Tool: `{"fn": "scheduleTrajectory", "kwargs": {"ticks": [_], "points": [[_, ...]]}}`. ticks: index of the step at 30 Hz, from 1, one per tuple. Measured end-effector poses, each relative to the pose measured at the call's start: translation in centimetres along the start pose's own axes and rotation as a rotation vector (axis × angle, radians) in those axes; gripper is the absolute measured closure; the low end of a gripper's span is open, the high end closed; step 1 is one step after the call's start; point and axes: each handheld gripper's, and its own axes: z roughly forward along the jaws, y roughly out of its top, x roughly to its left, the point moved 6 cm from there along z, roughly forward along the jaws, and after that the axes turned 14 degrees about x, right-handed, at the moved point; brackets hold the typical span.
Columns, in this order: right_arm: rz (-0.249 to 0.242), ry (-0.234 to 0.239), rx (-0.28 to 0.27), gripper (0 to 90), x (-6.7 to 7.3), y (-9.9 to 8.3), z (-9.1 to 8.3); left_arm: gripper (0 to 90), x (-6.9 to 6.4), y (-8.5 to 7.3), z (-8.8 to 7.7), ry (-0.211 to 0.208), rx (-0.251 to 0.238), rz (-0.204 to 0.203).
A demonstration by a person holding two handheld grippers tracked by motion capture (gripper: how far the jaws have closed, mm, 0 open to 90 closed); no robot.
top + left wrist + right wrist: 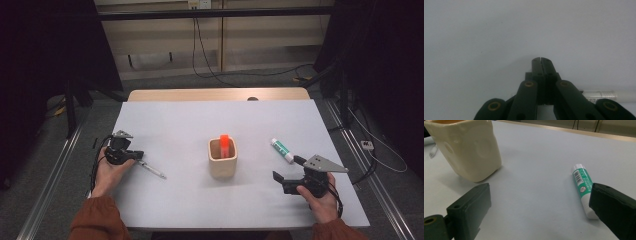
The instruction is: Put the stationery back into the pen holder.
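one orange item stands in the cream cup [222, 160]; the pen [151, 170] lies beside the clenched, empty left gripper [137, 156], the glue stick [282, 150] near the released right gripper [278, 180], both unloaded.

Pen and glue stick lying flat on the table

A slim silvery pen [151, 170] lies flat, angled, one end just beside the left gripper [141, 156], whose jaws are pressed together with nothing between them. A white-and-green glue stick [583, 187] lies on its side, capped end away, its near end beside one jaw of the wide-apart right gripper [536, 207].
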Motion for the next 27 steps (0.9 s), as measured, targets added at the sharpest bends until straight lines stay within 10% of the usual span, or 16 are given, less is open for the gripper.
{"fn": "scheduleTrajectory", "kwargs": {"ticks": [27], "points": [[0.006, -0.009, 0.003, 3.9, -0.1, -0.1, -0.1, 90.0, -0.6, -1.6, -1.0, -0.002, 0.066, 0.023]]}}
